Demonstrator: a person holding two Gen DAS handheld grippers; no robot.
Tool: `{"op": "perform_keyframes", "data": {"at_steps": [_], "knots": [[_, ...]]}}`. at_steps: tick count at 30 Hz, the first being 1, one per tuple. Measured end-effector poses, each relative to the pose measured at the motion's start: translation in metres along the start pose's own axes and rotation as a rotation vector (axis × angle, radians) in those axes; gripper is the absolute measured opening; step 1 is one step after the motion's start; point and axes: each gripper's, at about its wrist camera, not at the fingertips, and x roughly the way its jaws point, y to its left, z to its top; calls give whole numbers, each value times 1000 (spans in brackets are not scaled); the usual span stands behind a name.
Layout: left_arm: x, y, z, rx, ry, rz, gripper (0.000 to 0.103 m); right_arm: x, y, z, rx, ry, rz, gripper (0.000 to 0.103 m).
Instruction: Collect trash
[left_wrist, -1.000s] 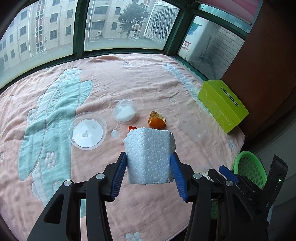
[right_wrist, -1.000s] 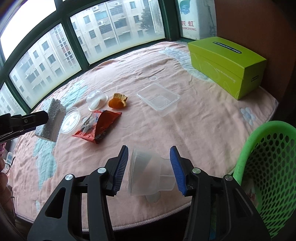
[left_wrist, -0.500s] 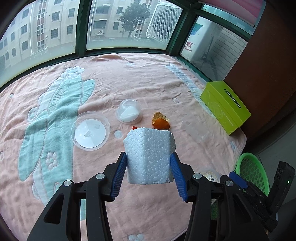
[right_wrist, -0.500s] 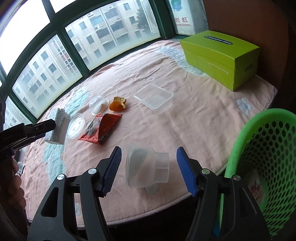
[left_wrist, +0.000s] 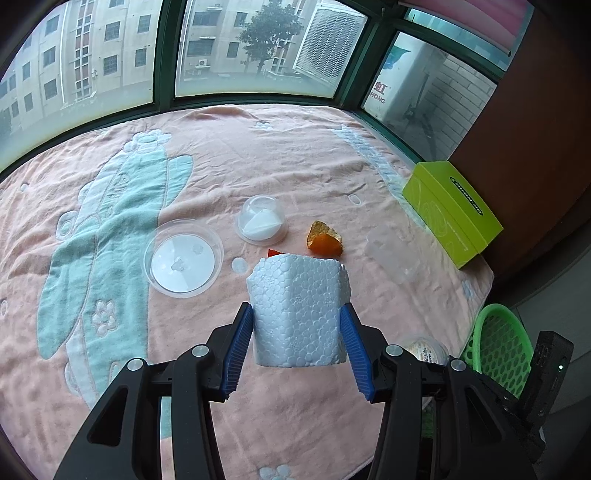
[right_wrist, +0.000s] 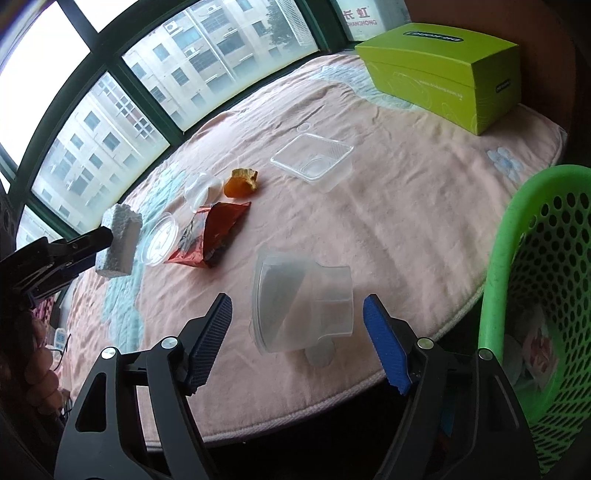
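My left gripper (left_wrist: 297, 349) is shut on a white foam block (left_wrist: 298, 312) and holds it above the pink blanket; the block also shows in the right wrist view (right_wrist: 119, 240). My right gripper (right_wrist: 297, 345) is open, its blue pads apart on either side of a clear plastic cup (right_wrist: 301, 304) that lies on its side near the bed's edge. A green mesh basket (right_wrist: 535, 291) stands just right of it, with some trash inside.
On the blanket lie a red snack wrapper (right_wrist: 210, 232), an orange peel (right_wrist: 242, 182), a clear square tray (right_wrist: 314, 160), a round clear lid (left_wrist: 183, 258) and a small clear dome cup (left_wrist: 261, 219). A green tissue box (right_wrist: 443, 68) stands at the far right.
My right gripper has opened and let go of the clear cup, which now lies on the blanket. My left gripper has kept the foam block and risen a little.
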Motion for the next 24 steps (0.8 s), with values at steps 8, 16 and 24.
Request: {"op": "perform_keyframes", "data": {"at_steps": [8,16,24], "knots": [[-4,15,-1,-29,-5,16,47,-1,33,6,-85,-27,39,75],[-12,38,-3,-69,-18,37,47,8,64,6,-173,-46,36,75],[-13,49,-6,-93,-18,43,47,29,70,4,-257,-24,-65,74]]}}
